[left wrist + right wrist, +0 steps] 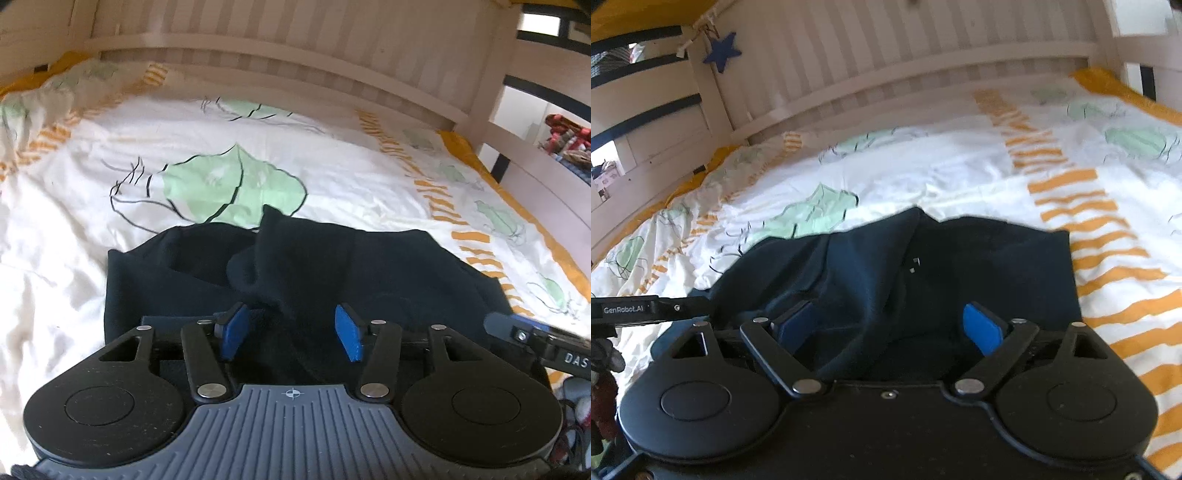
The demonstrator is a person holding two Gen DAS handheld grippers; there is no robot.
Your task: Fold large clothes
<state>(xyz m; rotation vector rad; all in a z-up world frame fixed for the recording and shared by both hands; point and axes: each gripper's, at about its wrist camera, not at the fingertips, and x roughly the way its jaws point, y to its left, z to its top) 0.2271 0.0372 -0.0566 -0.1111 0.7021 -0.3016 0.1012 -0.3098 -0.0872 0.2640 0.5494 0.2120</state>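
A dark navy garment [303, 269] lies partly folded and rumpled on the bed; it also shows in the right wrist view [923, 266]. My left gripper [291, 332] is open, its blue pads [232, 332] apart over the garment's near edge, with a fabric ridge running between them. My right gripper [890, 328] is open too, over the near edge, blue pads [982, 328] either side of a cloth fold. The right gripper's tip [517, 332] shows at the right of the left view; the left gripper [646, 310] shows at the left of the right view.
The bed is covered by a white duvet [110, 147] with green shapes and orange stripes [1089, 221]. A pale slatted wooden bed frame [280, 62] runs along the far side. A blue star [722, 51] hangs on a post. A soft toy [602, 387] sits at the near left.
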